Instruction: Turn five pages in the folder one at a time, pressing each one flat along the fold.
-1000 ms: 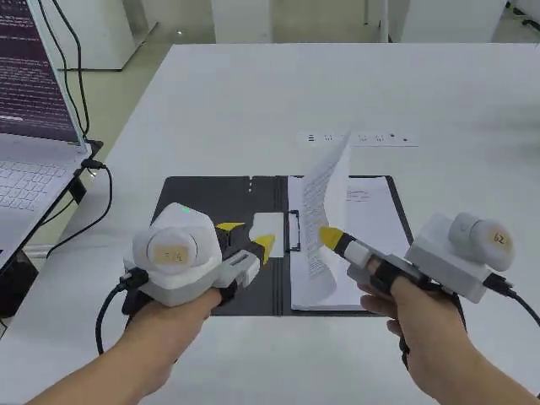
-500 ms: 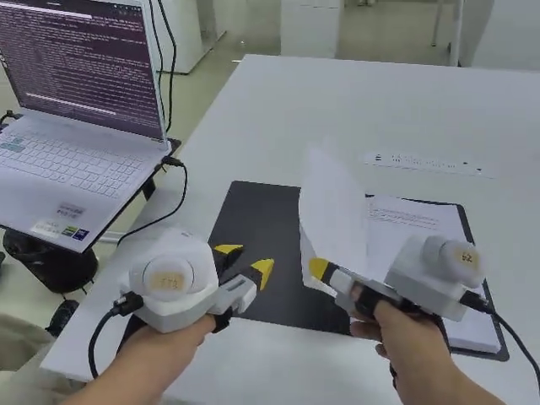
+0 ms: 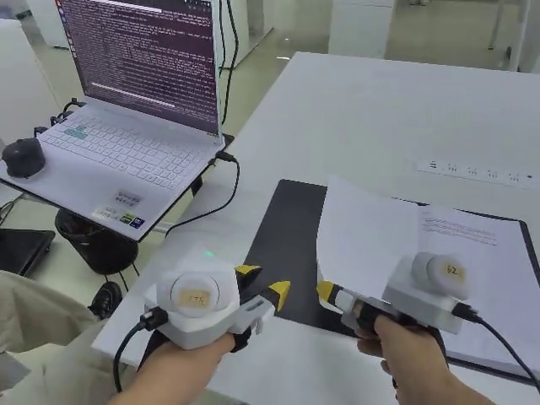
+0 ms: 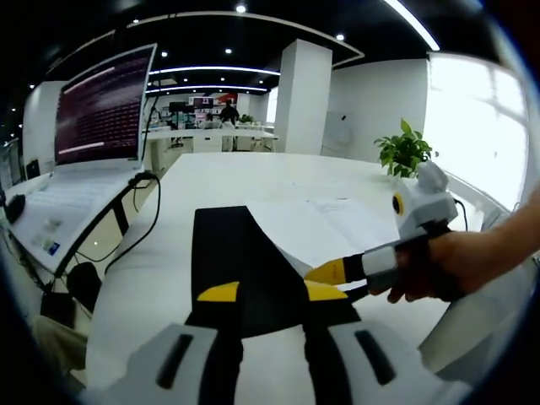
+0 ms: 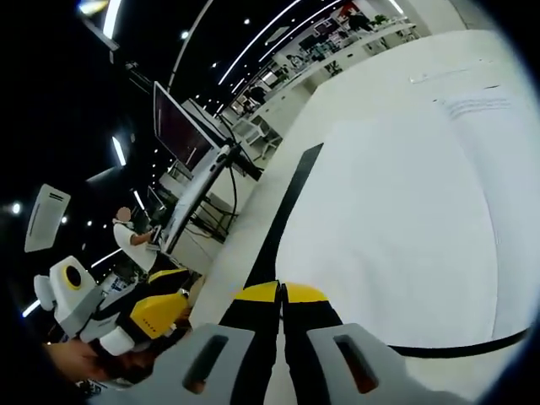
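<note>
**Page held raised by right gripper; not yet laid or creased**

The right gripper (image 3: 327, 292) has its fingers (image 5: 257, 295) drawn together on the near edge of one page (image 3: 363, 240). The sheet rises up and away from the fingertips and hangs clear of the open folder (image 3: 283, 240). That grip at the edge appears chosen to separate a single sheet and carry it across the fold.

The left gripper (image 3: 264, 283) hovers just beside the right gripper's fingertips. Its own fingers (image 4: 221, 292) stand apart and grasp nothing, and the folder's bare black cover lies directly ahead of them. It is judged to be waiting there to press the page flat along the fold once the sheet comes down.

The stack of sheets (image 3: 481, 253) lies flat beyond the right fingertips. The folder rests on the white tabletop (image 3: 354, 110), and a laptop (image 3: 139, 101) sits well apart, beyond and outboard of the left fingers.

Assessment: the turn is in mid-course, and the pressing is not begun.
</note>
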Tool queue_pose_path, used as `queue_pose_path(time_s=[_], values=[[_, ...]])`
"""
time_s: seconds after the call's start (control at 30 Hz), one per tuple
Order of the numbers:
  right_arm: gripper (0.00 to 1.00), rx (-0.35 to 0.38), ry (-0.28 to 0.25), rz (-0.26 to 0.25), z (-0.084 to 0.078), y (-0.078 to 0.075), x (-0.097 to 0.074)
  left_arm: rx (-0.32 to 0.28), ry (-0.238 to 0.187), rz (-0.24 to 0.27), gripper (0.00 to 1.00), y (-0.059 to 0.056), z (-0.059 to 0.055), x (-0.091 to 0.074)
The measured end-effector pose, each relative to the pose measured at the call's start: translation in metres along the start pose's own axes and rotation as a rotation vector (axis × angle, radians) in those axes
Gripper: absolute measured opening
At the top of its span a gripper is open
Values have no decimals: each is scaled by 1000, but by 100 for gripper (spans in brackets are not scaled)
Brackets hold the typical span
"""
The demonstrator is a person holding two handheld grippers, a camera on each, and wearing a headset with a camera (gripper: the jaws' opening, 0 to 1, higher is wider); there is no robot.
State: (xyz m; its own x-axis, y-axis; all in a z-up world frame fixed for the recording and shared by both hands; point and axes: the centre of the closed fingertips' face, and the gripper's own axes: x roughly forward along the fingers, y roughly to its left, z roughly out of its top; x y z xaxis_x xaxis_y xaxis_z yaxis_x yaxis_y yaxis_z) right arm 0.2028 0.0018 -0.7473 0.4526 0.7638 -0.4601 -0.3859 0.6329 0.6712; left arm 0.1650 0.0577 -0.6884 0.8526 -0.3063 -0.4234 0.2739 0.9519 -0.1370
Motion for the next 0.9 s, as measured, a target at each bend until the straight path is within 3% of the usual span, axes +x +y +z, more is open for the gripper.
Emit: queue_pose_path(time_s=[0.2, 0.47, 0.73, 0.9], values=[[0, -39, 70, -37, -16, -13, 17, -19, 27, 11, 26, 7, -12, 4], [3, -58, 110, -51, -28, -22, 26, -27, 59, 10, 26, 11, -24, 12], [7, -68, 116, -2, -29, -14, 20, -20, 86, 0, 26, 8, -31, 24], [8, -86, 99, 35, -21, -13, 4, 6, 109, -15, 26, 3, -35, 37]])
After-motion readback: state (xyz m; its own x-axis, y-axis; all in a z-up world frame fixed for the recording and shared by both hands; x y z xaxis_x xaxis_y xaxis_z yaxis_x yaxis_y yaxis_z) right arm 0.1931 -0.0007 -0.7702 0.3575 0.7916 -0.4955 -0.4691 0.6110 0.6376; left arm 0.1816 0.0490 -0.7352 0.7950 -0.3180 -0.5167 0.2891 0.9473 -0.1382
